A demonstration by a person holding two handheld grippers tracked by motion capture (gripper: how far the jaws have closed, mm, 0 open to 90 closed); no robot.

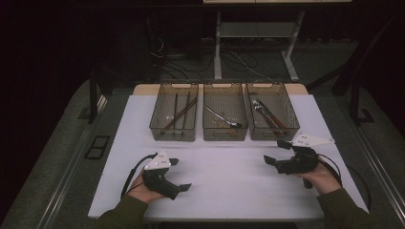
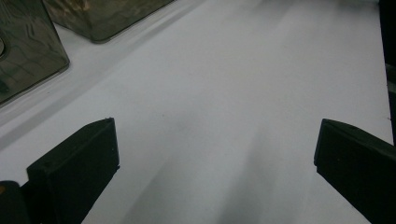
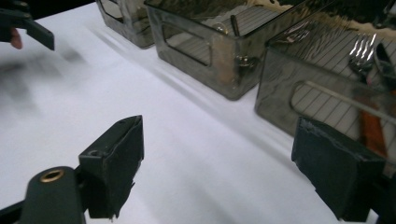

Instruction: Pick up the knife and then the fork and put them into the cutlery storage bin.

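High view first: we see both grippers low over the white table [image 1: 229, 186], and nothing is between either pair of jaws. The left gripper [image 1: 177, 174] sits at about seven o'clock on the table, jaws spread wide and aimed toward three o'clock, with the person's left hand [image 1: 143, 190] wrapped round its handle. Over at four o'clock we have the right gripper [image 1: 277, 152], jaws also standing well apart, pointing toward nine o'clock, gripped by the right hand [image 1: 321, 179].

Across the far edge, at twelve o'clock, we count three smoky see-through bins side by side. The left bin [image 1: 174, 135] holds dark chopsticks [image 1: 180, 114] lying lengthwise. The middle bin [image 1: 224, 134] holds a single spoon [image 1: 223, 118], set at a slant. The right bin [image 1: 273, 135] holds forks [image 1: 261, 109] with reddish-brown handles, and it is the one nearest the right gripper, just beyond its jaws.

In the right gripper view we look between the two spread black pads at bare table, with the right bin's handle cut-out [image 3: 327, 105] at two o'clock and fork tines [image 3: 362, 51] glinting through the wall. In the left gripper view we see open white surface between the parted jaws, with bin corners at eleven o'clock.
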